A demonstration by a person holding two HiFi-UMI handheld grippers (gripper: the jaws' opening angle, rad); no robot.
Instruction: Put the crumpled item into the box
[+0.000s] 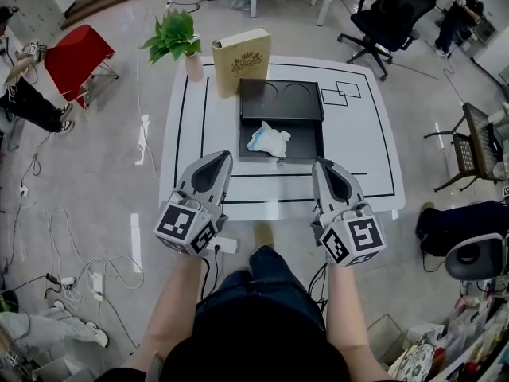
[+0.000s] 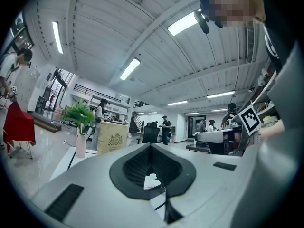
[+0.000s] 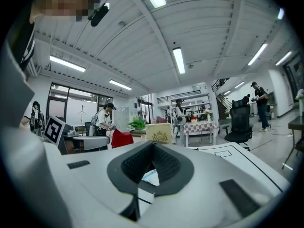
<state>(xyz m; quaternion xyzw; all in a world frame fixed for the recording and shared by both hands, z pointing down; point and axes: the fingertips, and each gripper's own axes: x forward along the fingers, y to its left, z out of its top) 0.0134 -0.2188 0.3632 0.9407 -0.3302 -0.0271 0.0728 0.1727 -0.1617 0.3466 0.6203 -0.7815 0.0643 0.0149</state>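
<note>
A white crumpled item (image 1: 269,139) lies on the near half of an open black box (image 1: 281,100) in the middle of the white table (image 1: 362,146). The far half of the box has two round recesses. My left gripper (image 1: 221,157) hovers over the table's front edge, left of the box and short of it, jaws together with nothing held. My right gripper (image 1: 320,164) hangs level with it on the right, also shut and empty. In the left gripper view the crumpled item (image 2: 151,181) peeks through the gap under the jaws; the right gripper view shows the crumpled item (image 3: 151,176) the same way.
A tan box with a crest (image 1: 241,60) stands upright behind the black box. A potted plant in a pink vase (image 1: 178,38) sits at the table's far left corner. A red chair (image 1: 75,54), a black office chair (image 1: 386,18) and floor cables (image 1: 79,269) surround the table.
</note>
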